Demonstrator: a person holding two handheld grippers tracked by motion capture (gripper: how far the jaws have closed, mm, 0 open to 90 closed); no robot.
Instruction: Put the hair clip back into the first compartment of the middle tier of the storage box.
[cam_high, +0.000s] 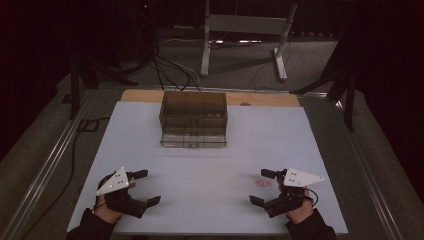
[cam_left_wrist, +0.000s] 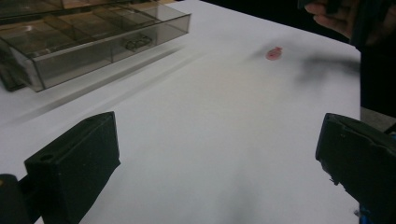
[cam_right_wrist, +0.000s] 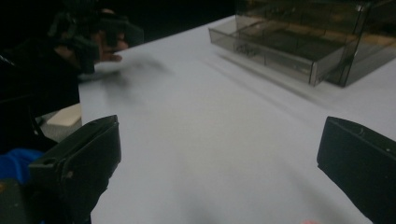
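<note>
The right gripper (cam_high: 264, 188) rests near the table's near right corner with its jaws spread wide and nothing between them; in the right gripper view both black jaws stand far apart over bare white surface. Just beside its upper jaw, at roughly 11 o'clock from the gripper's centre in the high view, lies the small red item (cam_high: 261, 183), flat on the white table (cam_high: 210, 165); whether jaw and item touch cannot be told. The item appears thin, low and very light, so it is likely to slide or flip if nudged; its exact material is too small to tell. The recommended hold is across its narrow width, jaw tips lowered close to the surface and closed gently, since a flat piece offers little edge to catch. The left gripper (cam_high: 145, 187) sits near the near left corner, jaws equally wide and empty, well apart from the item; from the left gripper view the item (cam_left_wrist: 274, 52) lies at about 1 o'clock, far ahead. At 12 o'clock, near the far edge, stands the smoky clear drawer organiser (cam_high: 193, 119), its lowest drawer (cam_high: 193, 137) pulled out toward the person and divided into compartments, one holding a small dark object (cam_left_wrist: 138, 42).
</note>
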